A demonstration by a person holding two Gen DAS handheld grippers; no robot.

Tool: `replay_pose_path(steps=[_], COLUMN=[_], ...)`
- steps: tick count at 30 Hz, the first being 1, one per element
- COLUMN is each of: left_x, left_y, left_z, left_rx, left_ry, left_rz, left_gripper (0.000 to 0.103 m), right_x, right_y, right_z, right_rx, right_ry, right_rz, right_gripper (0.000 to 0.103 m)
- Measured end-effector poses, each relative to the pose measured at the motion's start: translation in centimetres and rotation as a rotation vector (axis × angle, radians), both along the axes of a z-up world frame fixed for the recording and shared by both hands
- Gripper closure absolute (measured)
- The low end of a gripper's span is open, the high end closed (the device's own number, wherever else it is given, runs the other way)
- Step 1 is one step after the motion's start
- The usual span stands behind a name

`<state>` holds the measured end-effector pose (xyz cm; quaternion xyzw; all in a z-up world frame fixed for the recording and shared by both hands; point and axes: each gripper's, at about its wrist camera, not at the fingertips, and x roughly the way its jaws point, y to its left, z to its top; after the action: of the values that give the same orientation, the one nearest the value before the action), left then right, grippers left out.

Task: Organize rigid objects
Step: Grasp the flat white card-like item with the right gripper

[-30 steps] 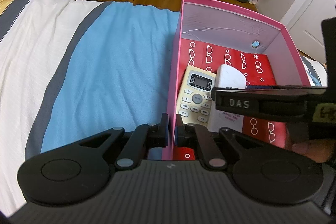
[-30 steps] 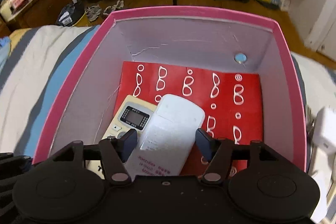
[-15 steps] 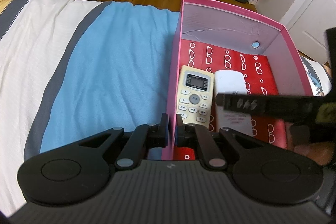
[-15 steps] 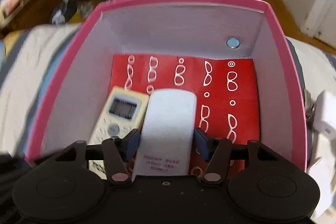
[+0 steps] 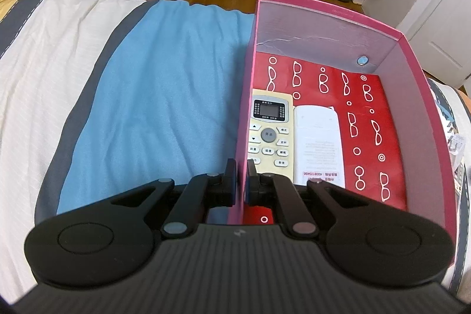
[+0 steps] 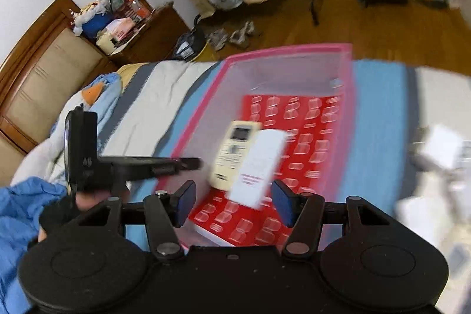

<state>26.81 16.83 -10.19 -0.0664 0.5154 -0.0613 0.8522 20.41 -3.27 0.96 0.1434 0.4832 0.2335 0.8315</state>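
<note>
Now: two remotes lie in the pink box

Inside the pink box (image 5: pixel 329 19) – open-topped, sitting on the striped bed cover (image 5: pixel 153 96) – two remote controls lie side by side on a red sheet printed with white spectacles (image 5: pixel 365 137). The cream air-conditioner remote (image 5: pixel 269 134) lies face up, its screen and buttons showing, close against the box's left wall. Just to its right, touching or nearly so, the white remote (image 5: pixel 318 146) lies face down with its printed label upward. A small round silver disc (image 5: pixel 362 60) sits on the far inner wall. The rest of the red sheet is bare.

The left gripper (image 5: pixel 239 181) has its jaws clamped on the box's left wall near the front corner, one finger outside over the blue stripe, one inside.

The right gripper (image 6: pixel 232 202) hangs above and in front of the box, jaws apart with nothing between them – both remotes show beyond the pads, in the box. That view is motion-blurred. A white object (image 6: pixel 441 149) lies on the bed to the right of the box, too smeared to name.
</note>
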Motion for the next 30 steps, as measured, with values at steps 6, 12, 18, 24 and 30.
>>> replay_pose_path(steps=[6, 12, 18, 24, 30], left_x=[0.0, 0.1, 0.2, 0.0, 0.3], left_y=[-0.3, -0.3, -0.6, -1.0, -0.9], left_z=[0.2, 0.1, 0.0, 0.3, 0.1], left_rx=[0.020, 0.021, 0.030, 0.056, 0.047], left_ry=[0.003, 0.014, 0.020, 0.005, 0.028], left_rz=[-0.008, 0.000, -0.004, -0.018, -0.024], left_gripper=[0.098, 0.098, 0.098, 0.098, 0.098], right_x=[-1.0, -2.0, -2.0, -1.8, -1.0], right_y=[-9.7, -12.9, -10.9, -9.5, -6.5], right_z=[-0.7, -4.3, -6.4, -6.6, -8.6], right_rx=[-0.056, -0.128, -0.266, -0.327, -0.457], right_ry=[0.004, -0.022, -0.061, -0.133, -0.135], right_rz=[-0.168, -0.219, -0.129, -0.087, 0.028], right_gripper=[0.039, 0.039, 0.045, 0.045, 0.045])
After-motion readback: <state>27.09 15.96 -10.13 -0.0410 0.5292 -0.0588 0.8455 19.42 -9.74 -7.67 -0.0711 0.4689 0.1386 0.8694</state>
